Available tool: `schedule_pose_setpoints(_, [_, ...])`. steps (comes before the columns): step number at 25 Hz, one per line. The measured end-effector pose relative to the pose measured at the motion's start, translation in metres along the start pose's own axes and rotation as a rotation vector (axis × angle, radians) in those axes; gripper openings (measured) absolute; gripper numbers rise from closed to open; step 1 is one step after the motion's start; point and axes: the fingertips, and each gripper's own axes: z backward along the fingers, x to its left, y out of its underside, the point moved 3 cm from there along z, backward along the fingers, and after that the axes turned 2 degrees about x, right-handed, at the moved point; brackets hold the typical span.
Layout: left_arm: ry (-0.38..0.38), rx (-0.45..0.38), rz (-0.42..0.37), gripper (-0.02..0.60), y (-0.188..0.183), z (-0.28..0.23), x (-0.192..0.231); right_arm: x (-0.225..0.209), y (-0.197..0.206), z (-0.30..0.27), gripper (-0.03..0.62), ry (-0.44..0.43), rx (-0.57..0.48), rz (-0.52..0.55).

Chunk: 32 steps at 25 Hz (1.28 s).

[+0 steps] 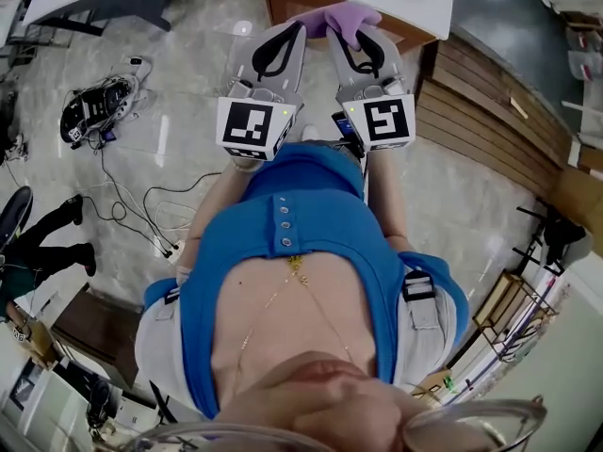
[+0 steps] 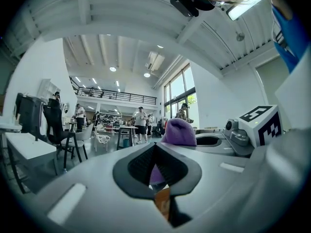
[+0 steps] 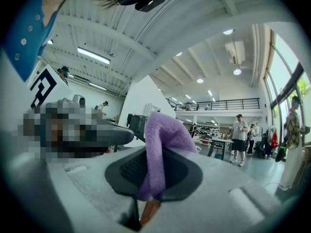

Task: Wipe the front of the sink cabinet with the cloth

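Left tongs (image 1: 298,26) reaching forward from the chest, jaws pinching the cloth (image 1: 356,14), right tongs (image 1: 352,30) lying just beside, parallel, jaws clamping the same cloth, marker cubes facing upward.

The head view looks steeply down from above the person's chest onto the left gripper (image 1: 285,38) and right gripper (image 1: 356,40), which are below the cloth (image 1: 344,17) by the sink cabinet (image 1: 410,3). Each gripper view sits close behind its own fingers (image 2: 133,166), tilted up past the cloth toward the ceiling. All three views share the cloth. The left gripper view also shows the right gripper, right of the cloth.
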Motion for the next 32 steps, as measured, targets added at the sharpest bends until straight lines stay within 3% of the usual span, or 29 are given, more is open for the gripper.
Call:
schedule_pose_setpoints(10, [-0.032,0.006,0.003,0.000,0.004,-0.003,-0.011,-0.001,0.006,0.004,0.055,-0.048,0.002,0.015])
schedule_pose_setpoints(32, [-0.184,-0.007,-0.023,0.000,-0.002,0.029,0.007,0.033,-0.008,-0.009,0.055,-0.187,-0.021,0.041])
